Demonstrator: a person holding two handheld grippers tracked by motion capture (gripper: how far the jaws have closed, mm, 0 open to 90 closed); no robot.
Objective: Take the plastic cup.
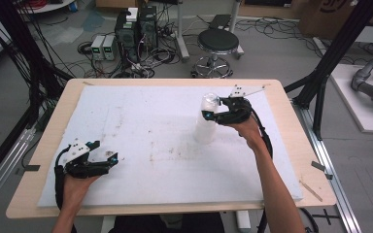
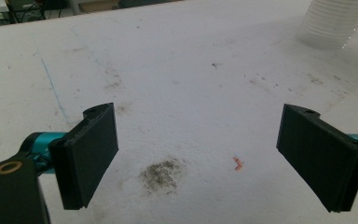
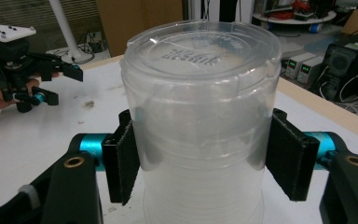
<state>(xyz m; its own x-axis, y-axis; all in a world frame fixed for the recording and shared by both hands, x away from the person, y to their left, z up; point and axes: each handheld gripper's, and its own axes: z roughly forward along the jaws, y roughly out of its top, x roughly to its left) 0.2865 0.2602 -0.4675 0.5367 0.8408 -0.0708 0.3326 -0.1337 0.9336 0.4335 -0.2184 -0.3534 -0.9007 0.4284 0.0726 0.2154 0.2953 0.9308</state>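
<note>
The tabletop [image 1: 291,145] is covered by a stained white foam sheet [image 1: 150,136]. A stack of clear plastic cups [image 1: 207,119], turned upside down, is stood upright on the sheet right of its middle. The top cup is gripped from both sides by the right gripper [image 1: 212,112], whose fingers [image 3: 123,161] are pressed against the wall just below its upturned base. The left gripper [image 1: 108,158] is held near the front left corner, well apart, its fingers [image 2: 91,151] spread wide with nothing between them.

I see the stack of cups [image 1: 206,121] standing upside down on the white mat [image 1: 141,131], right of centre (toward the far edge), between the right gripper [image 1: 212,112] jaws; the left gripper [image 1: 108,156] sits near-left, well apart.
</note>
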